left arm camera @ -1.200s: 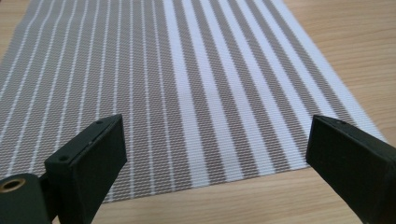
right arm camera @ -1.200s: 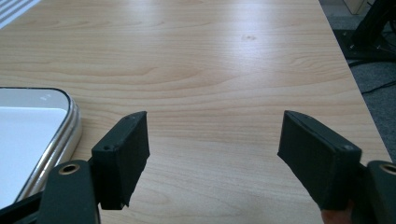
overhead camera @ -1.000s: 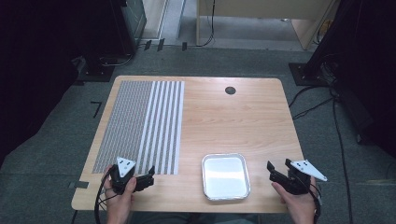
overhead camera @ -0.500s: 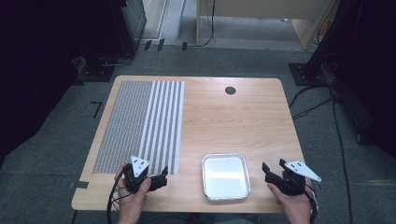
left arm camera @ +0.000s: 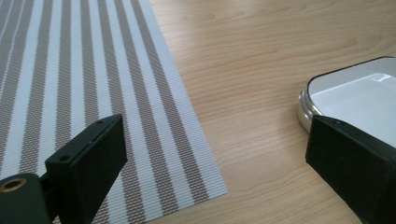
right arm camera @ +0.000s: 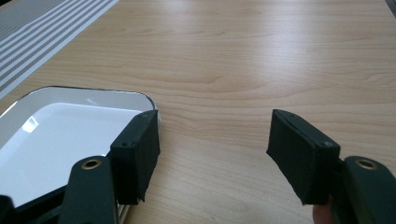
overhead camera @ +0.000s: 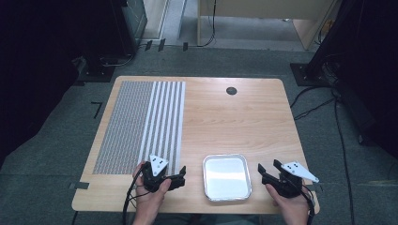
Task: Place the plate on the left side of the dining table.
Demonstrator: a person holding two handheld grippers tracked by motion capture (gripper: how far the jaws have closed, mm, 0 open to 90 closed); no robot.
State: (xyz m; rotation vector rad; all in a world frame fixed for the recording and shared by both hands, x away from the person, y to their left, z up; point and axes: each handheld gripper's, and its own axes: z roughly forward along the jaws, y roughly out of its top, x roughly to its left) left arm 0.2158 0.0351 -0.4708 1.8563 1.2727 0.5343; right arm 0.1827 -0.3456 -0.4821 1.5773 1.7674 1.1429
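Note:
An empty metal tray [overhead camera: 226, 176] with a white inside sits near the table's front edge. My left gripper [overhead camera: 180, 176] is held low just left of the tray, over the striped mat's [overhead camera: 141, 122] near right corner, its jaws wide open and pointing toward the tray. In the left gripper view the open gripper [left arm camera: 224, 163] frames the mat's corner [left arm camera: 205, 186] and the tray's rim [left arm camera: 327, 79]. My right gripper [overhead camera: 268, 168] is just right of the tray, open and holding nothing. In the right gripper view the open gripper [right arm camera: 217, 156] spans bare wood, with the tray [right arm camera: 60, 135] behind its left jaw.
The wooden table [overhead camera: 234, 122] has a grey and white striped mat on its left half and a small black round hole cover [overhead camera: 231, 90] at the back. Cables and dark equipment stands lie on the floor around the table.
My left gripper has moved right along the front edge and turned its jaws toward the tray. My right gripper has shifted slightly left toward the tray.

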